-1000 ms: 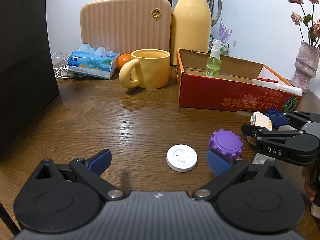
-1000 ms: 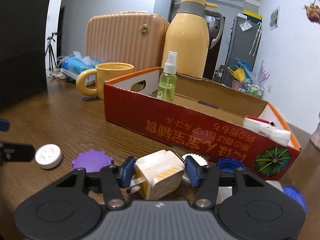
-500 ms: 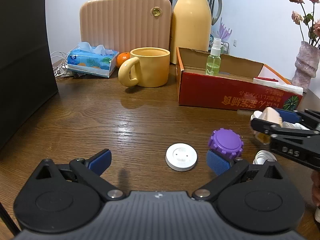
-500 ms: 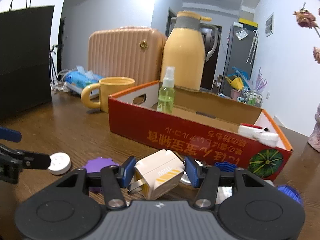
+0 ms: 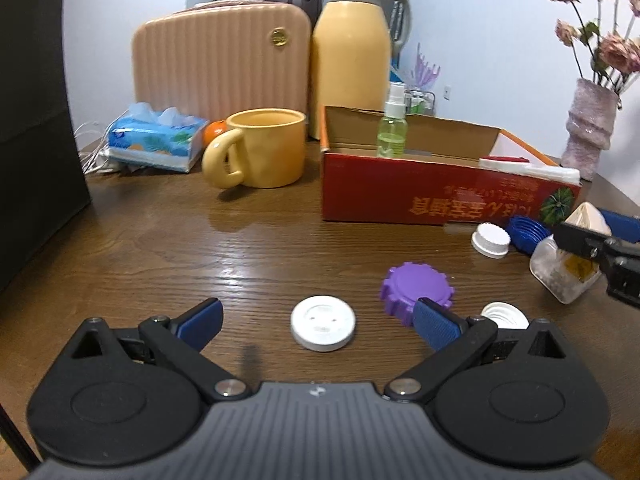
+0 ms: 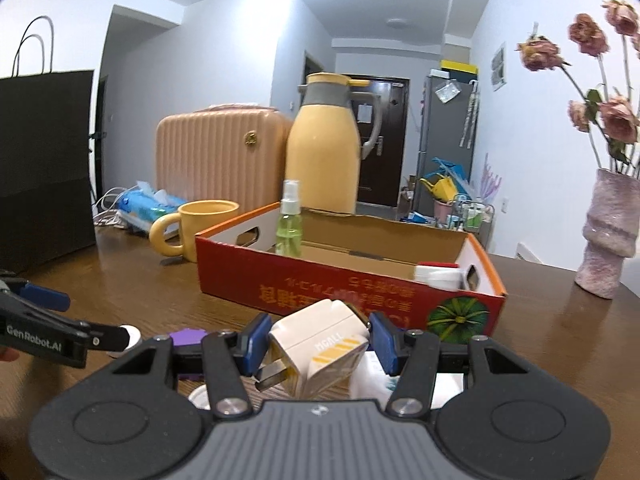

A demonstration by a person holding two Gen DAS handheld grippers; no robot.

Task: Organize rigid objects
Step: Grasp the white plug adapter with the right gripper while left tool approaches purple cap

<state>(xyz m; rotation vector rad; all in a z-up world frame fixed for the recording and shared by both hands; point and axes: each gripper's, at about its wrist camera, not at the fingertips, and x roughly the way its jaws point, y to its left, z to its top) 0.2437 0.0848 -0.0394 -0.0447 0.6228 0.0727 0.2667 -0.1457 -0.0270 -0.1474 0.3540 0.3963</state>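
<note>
A brown wooden desk (image 5: 160,248) is carrying everything; a peach ribbed case (image 5: 220,56) and a tall yellow flask (image 5: 352,52) are standing at its far side; in front of them a red cardboard box (image 6: 340,284) is sitting open-topped, with a green spray bottle (image 6: 289,228) standing upright inside near its back left corner and a white-and-red item (image 6: 438,274) lying at its right end; a yellow mug (image 5: 264,152) is standing just left of the box, and a pink vase (image 6: 608,236) of dried roses is standing well to the right. The right tongs (image 6: 318,340) are gripping a white plug adapter (image 6: 320,348), their blue pads pressing on its two sides; the adapter is hanging tilted above the desk, in front of the box's near wall and outside it, prongs pointing lower left. The left tongs (image 5: 316,318) are standing wide open, low over the desk, holding nothing; a white round cap (image 5: 323,322) is lying flat between their fingers without touching either pad; a purple toothed cap (image 5: 416,286) is lying just beyond the right finger; a white ribbed cap (image 5: 491,239) and a blue cap (image 5: 526,232) are lying near the box's front right corner.
</note>
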